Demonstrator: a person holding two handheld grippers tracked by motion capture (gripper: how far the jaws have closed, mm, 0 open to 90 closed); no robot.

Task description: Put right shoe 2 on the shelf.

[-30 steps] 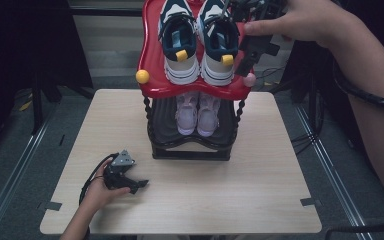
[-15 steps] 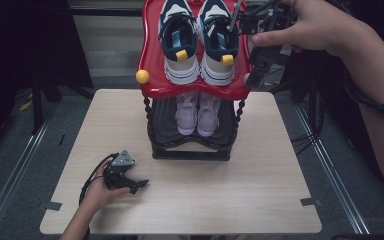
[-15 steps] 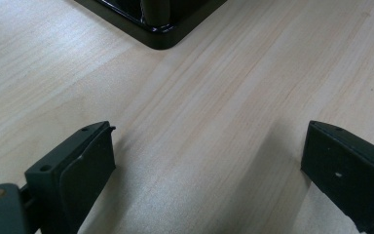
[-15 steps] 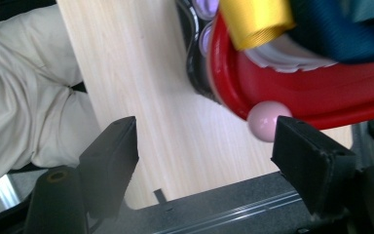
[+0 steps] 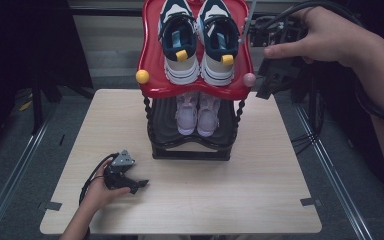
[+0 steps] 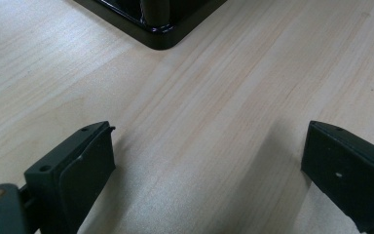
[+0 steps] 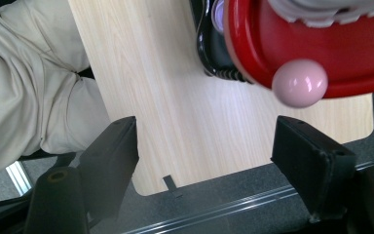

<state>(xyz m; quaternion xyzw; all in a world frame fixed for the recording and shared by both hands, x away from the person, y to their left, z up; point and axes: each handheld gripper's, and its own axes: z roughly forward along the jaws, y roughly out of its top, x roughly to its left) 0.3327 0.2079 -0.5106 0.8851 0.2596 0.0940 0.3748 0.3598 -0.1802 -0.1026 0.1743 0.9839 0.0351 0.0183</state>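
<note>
Right gripper jaws held apart, nothing between, just closing slightly; pink knob seen just beyond, at red tray corner. Sneakers laid on tray, toes toward person. Left gripper jaws apart, rested on counter.

Pale wooden table, lilac shoes, yellow knob

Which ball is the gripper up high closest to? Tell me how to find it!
Find the two-level shoe rack on the wooden table; its top is a red tray holding dark blue and white sneakers. The pink ball sits on the tray's front corner beside the right gripper. The opposite corner's ball is yellow.
</note>
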